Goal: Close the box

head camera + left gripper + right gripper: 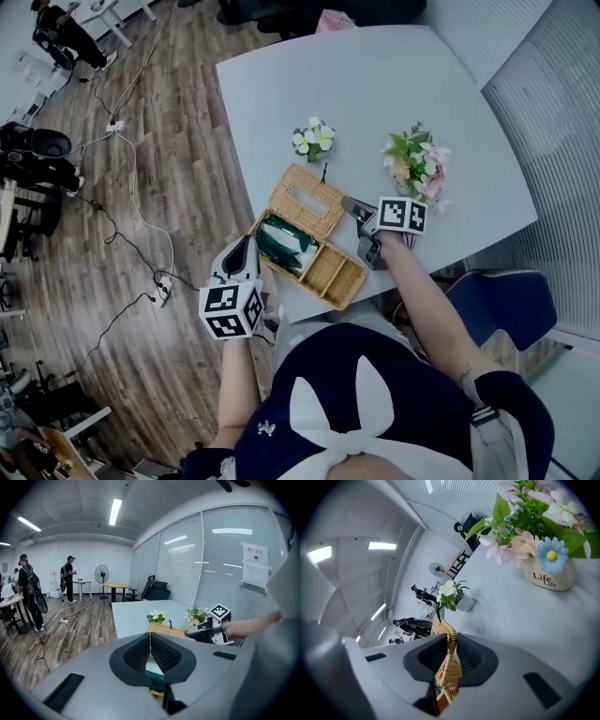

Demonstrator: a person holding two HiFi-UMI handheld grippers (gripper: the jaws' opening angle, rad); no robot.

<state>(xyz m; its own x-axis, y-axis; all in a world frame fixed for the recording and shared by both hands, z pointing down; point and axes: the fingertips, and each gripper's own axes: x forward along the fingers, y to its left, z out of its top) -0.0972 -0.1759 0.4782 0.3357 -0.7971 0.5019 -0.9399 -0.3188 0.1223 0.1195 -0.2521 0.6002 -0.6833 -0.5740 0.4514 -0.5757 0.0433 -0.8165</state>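
Note:
A wicker box point(339, 275) lies open at the table's near edge, its slotted lid point(305, 199) tilted back behind it. A green and white pack point(284, 246) fills the box's left part. My right gripper point(354, 208) is at the lid's right corner. In the right gripper view the lid's wicker rim point(449, 660) stands between the pads point(430, 660), and the gripper point(450, 641) is shut on it. My left gripper point(246, 246) hovers by the box's left corner with its jaws together. In the left gripper view it point(150, 637) holds nothing, and the pack point(153, 670) shows beyond.
A small pot of white flowers point(312, 141) and a pot of pink flowers point(415, 167) stand on the grey table point(403, 84) behind the box. A blue chair point(497, 300) is at the right. Cables run over the wooden floor point(141, 225) at the left.

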